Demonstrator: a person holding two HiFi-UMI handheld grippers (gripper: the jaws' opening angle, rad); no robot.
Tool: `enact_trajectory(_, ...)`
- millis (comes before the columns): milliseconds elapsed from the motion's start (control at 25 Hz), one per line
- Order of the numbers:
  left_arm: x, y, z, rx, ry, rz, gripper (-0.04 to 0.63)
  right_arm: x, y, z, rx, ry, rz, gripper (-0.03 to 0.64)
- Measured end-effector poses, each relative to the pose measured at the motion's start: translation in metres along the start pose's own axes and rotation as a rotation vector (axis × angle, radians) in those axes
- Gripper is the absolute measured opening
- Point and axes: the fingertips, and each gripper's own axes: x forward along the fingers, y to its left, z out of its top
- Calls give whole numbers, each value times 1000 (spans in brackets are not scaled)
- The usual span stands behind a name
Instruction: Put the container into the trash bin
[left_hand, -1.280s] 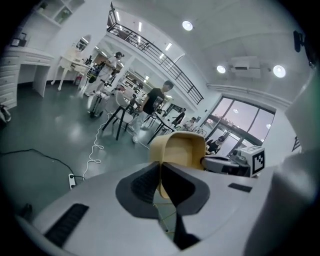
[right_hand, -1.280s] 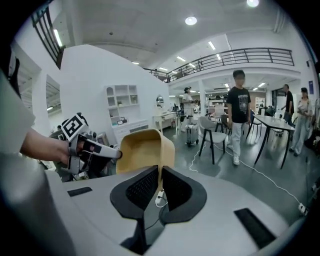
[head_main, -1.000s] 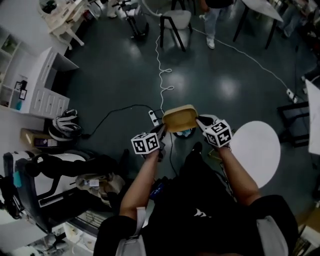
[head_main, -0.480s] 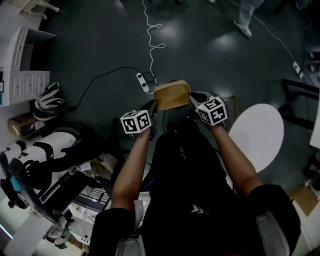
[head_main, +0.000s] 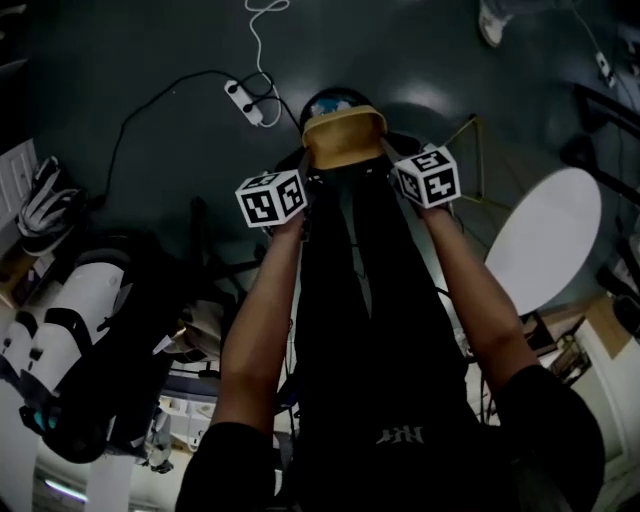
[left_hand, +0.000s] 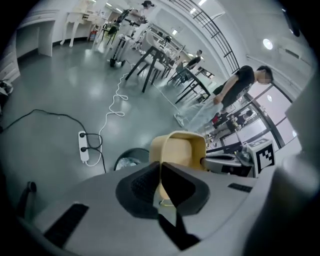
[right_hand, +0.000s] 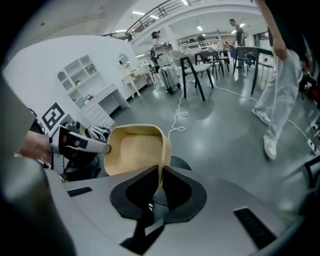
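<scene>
A tan, shallow container hangs between both grippers, held by its opposite rims. My left gripper is shut on the left rim, and in the left gripper view the thin wall runs between the pads. My right gripper is shut on the right rim. A round dark trash bin stands on the floor directly below and just beyond the container, with crumpled waste showing inside. Most of the bin is hidden by the container.
A white power strip with black and white cables lies on the grey floor left of the bin. A white round table stands at the right. A person in white trousers walks farther off, near dark chairs and tables.
Both grippers have sunk together with the container, from chest height down to just above the bin. The bin, earlier mostly hidden under the container, now shows at its far edge.
</scene>
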Motion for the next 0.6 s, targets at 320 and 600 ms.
enact_trajectory(320,70,58,-64,-62,98,79,15,80,-28,-67,62,55,-62,52)
enact_trajectory(600,121,102,-86,-50,156,133,14,130,-44,-103,62,100,-70,52)
